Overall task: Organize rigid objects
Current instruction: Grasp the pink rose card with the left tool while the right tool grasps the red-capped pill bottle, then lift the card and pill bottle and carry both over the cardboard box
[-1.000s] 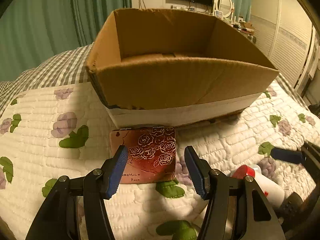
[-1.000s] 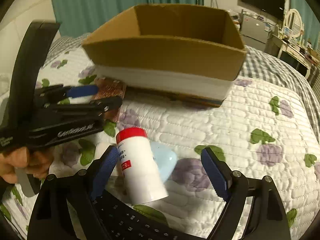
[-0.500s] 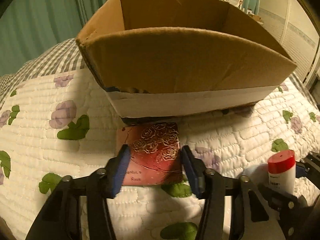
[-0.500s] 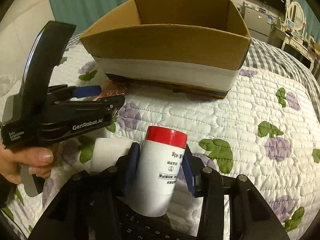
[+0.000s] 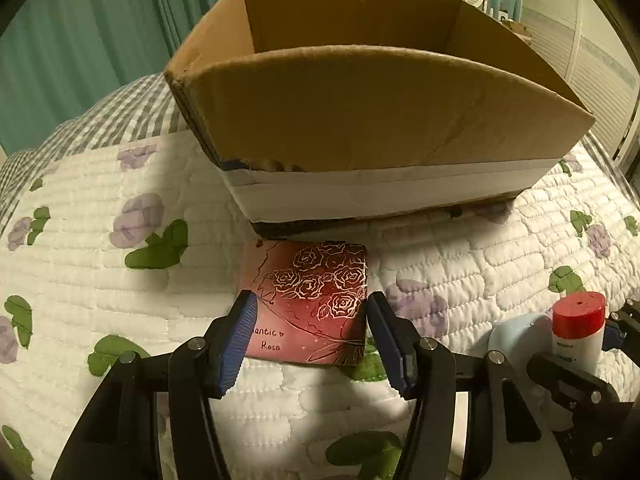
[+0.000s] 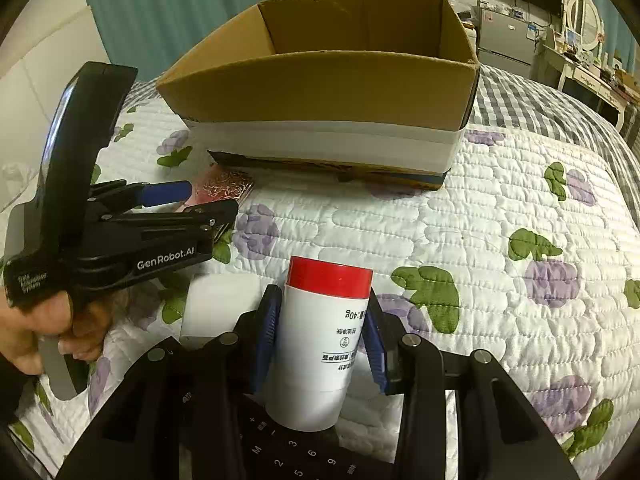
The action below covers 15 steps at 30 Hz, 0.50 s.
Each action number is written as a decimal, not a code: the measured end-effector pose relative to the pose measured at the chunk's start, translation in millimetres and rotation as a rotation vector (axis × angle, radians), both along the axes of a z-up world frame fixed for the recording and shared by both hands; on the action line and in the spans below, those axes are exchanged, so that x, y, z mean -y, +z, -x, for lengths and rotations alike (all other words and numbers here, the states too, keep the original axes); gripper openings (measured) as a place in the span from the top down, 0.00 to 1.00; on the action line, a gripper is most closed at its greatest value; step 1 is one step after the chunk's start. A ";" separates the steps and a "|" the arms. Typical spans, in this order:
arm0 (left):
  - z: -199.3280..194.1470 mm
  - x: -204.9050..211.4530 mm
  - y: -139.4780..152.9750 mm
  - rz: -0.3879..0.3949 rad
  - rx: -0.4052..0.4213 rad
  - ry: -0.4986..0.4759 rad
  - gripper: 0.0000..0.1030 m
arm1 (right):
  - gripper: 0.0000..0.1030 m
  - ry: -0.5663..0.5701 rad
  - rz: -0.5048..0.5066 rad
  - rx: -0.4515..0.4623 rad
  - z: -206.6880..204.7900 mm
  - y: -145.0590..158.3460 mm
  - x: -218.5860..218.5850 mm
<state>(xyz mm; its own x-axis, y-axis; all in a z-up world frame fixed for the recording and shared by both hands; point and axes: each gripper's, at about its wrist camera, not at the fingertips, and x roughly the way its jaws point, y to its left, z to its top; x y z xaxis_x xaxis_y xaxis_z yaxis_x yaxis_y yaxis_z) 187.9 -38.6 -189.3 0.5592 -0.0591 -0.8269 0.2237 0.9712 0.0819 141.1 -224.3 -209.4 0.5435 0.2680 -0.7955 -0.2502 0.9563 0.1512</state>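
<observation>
A flat red box with a rose print [image 5: 316, 300] lies on the quilt just in front of an open cardboard box [image 5: 360, 120]. My left gripper [image 5: 310, 344] straddles its near edge, pads against both sides. My right gripper [image 6: 322, 340] is shut on a white bottle with a red cap [image 6: 324, 328] and holds it upright above the quilt. That bottle also shows in the left wrist view [image 5: 578, 328]. The red box shows in the right wrist view [image 6: 224, 190] beside the left gripper [image 6: 176, 204]. The cardboard box [image 6: 328, 92] looks empty.
A pale blue object [image 5: 516, 334] and a white object [image 6: 216, 304] lie on the flowered quilt [image 6: 500, 240] near the bottle. A dark keypad device [image 6: 288, 456] lies under the right gripper. A dresser with a mirror [image 6: 584, 24] stands beyond the bed.
My right gripper closed on the white bottle and lifted it upright. My left gripper moved forward and narrowed around the red rose box.
</observation>
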 end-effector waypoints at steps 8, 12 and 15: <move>-38.4 -13.6 -14.5 0.123 -0.100 0.063 0.27 | 0.62 -0.003 0.000 -0.002 -2.4 -1.2 -1.8; -32.1 -13.7 -6.8 0.132 -0.080 0.058 0.30 | 0.62 -0.003 0.001 0.001 -2.1 -1.1 -2.8; -24.6 -13.4 -0.2 0.129 -0.078 0.063 0.30 | 0.62 -0.006 0.007 0.009 0.0 0.7 -2.2</move>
<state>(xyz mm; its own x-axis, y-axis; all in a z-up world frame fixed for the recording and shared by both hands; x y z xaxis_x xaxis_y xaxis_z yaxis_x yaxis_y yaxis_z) 212.5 -25.2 -189.5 0.4994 -0.1345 -0.8559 0.1624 0.9849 -0.0600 141.1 -222.1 -208.8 0.5521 0.2597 -0.7923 -0.2461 0.9587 0.1427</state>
